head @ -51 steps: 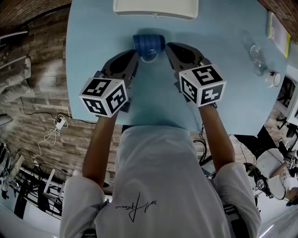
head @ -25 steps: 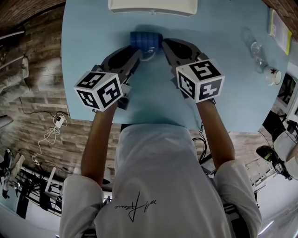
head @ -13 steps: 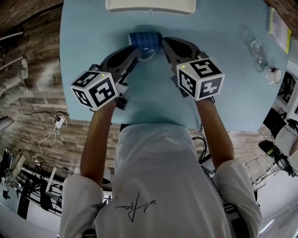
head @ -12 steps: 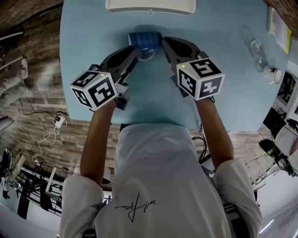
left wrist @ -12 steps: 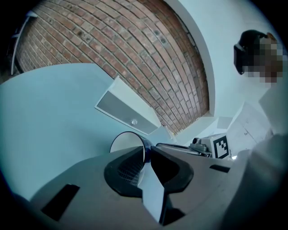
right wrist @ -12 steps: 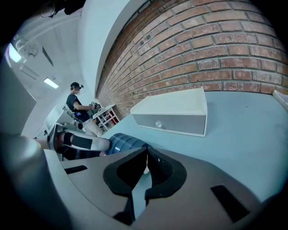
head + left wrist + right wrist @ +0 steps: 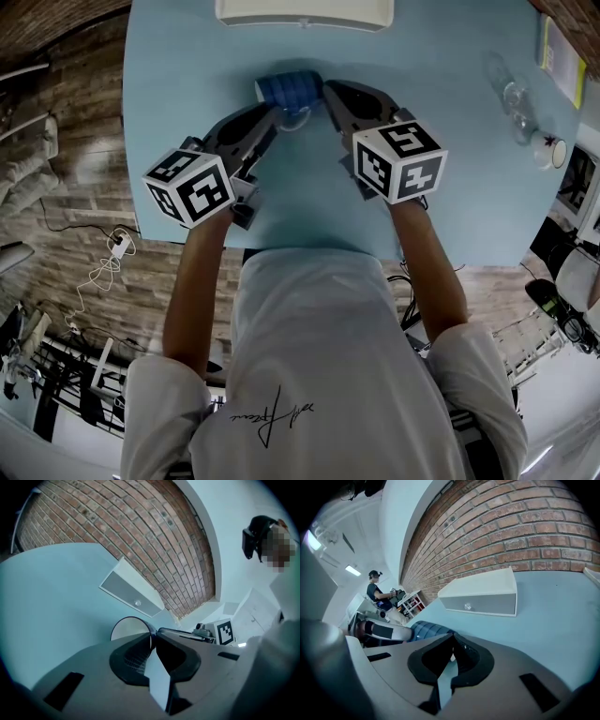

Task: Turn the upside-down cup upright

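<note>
Blue ribbed cup [image 7: 289, 89] on its side toward the far middle of the pale blue desk [image 7: 187, 103], mouth turned to the near side, base to the far side, pale inside showing in the mouth. Cannot tell whether resting on the desk or held just clear of it. Flanked by both claws, one at each side of the mouth.

Left claw [image 7: 151, 640]: closed down to a thin seam on the left part of the cup's rim, the blue edge running straight into that seam. Reaches in from the near left.

Right claw [image 7: 452, 641]: likewise pinched almost together on the right part of the rim, tips meeting, a white sliver in the narrow gap below them. Ribbed blue wall just left of the fingers in the right gripper view. Reaches in from the near right.

Just beyond the cup, at the far edge of the desk: low white box with a small round knob [image 7: 305, 11]. Off to the right, well apart from the cup: clear glass vessel [image 7: 513, 98]. Behind the desk: red brick wall [image 7: 511, 522].
</note>
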Demonstrator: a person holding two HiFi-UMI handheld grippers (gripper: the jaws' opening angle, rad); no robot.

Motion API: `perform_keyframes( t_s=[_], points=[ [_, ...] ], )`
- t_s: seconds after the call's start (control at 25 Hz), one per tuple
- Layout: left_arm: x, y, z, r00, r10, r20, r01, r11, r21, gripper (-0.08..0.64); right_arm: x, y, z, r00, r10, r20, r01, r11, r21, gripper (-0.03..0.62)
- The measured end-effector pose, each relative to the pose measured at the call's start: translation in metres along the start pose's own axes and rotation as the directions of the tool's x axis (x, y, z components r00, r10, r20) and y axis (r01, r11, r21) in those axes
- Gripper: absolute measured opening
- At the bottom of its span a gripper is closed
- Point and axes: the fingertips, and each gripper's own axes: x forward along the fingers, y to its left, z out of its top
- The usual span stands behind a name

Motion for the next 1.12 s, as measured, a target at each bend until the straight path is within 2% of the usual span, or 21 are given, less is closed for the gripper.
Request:
perform_keyframes(
  t_s=[0.88, 1.12],
  points=[
    [-0.010, -0.021, -0.036, 0.999, 0.003, -0.051, -0.002, 0.999, 0.034, 0.035, -0.015, 0.010, -0.036, 0.999, -0.008, -0.031, 0.009, 1.000, 0.026, 0.021],
    [-0.007, -0.022, -0.036, 0.999, 0.010, -0.051, -0.008, 0.999, 0.040, 0.034, -0.014, 0.006, -0.037, 0.999, -0.009, -0.031, 0.010, 0.999, 0.034, 0.021]
  ],
)
